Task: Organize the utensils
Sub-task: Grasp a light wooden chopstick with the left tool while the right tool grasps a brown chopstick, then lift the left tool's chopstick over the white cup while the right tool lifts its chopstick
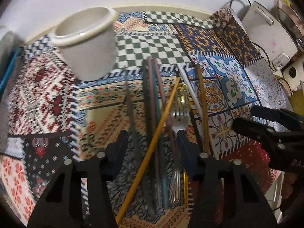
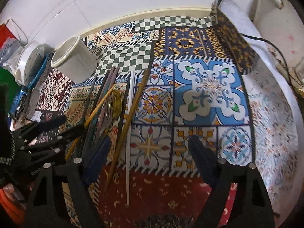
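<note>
The left gripper [image 1: 152,144] stands partly open astride the piled utensils [image 1: 161,133] at lower centre, pads apparently not pressing. The right gripper [image 2: 150,150] gapes wide around a white stick [image 2: 128,152] and wooden chopstick [image 2: 123,133]. The white cup [image 1: 89,43] sits upper left.

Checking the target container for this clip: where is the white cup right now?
The white cup stands upright at the upper left in both wrist views, on the patterned cloth beyond the pile of chopsticks, near the wall.
</note>
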A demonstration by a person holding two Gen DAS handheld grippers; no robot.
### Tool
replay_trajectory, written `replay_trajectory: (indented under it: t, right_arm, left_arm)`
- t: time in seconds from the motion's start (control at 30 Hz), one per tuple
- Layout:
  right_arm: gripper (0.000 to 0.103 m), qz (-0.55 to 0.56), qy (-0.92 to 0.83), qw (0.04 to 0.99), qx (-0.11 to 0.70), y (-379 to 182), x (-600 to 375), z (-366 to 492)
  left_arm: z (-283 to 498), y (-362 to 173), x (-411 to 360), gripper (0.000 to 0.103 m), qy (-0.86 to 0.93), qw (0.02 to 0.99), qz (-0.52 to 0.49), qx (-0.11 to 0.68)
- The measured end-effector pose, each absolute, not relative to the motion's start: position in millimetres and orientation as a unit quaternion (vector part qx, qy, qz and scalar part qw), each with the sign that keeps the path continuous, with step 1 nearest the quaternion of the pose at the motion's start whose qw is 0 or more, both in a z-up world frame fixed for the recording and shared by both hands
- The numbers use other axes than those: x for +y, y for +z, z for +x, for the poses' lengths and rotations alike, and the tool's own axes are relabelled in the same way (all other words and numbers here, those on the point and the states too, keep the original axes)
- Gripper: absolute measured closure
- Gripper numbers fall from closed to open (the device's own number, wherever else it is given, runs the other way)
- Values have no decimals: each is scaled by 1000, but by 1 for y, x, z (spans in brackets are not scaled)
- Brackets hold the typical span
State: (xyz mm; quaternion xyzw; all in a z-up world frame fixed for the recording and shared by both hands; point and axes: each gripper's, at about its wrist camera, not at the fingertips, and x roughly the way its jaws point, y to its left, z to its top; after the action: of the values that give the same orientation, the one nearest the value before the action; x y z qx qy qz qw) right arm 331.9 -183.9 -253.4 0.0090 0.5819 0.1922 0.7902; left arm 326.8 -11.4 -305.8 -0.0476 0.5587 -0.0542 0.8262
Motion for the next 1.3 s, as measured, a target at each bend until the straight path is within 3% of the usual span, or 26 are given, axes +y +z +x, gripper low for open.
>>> replay_trajectory:
  t: [0.1, 0.4, 0.5, 0.7, 0.83, 1.03, 1.3]
  right_arm:
    - [36, 11, 204, 779, 593, -261, -178, 343]
    - [57, 21, 231, 755, 613, -279, -160, 365]
    - [58, 19, 225, 754, 617, -284, -155, 372]
    - [70, 8, 218, 757, 616, -289, -145, 381]
    - [83, -16, 220, 765, 605, -290, -139, 379]
    - [94, -33, 239, 762, 601, -292, -129, 380]
    - [96, -17, 238, 770, 592, -282, -130, 374]
  left_arm:
    - [335, -313, -14, 69, -65, 816, -50, 571]
    - [348, -321, -12, 86, -72, 810, -55, 579]
    - [348, -322, -13, 92, -75, 812, -53, 576]
    - [349, -322, -10, 99, -68, 815, -61, 572]
    - [344, -314, -3, 99, -64, 820, -76, 564]
    - [335, -301, 6, 99, -58, 828, -79, 552]
    - [314, -274, 13, 99, -52, 843, -92, 527]
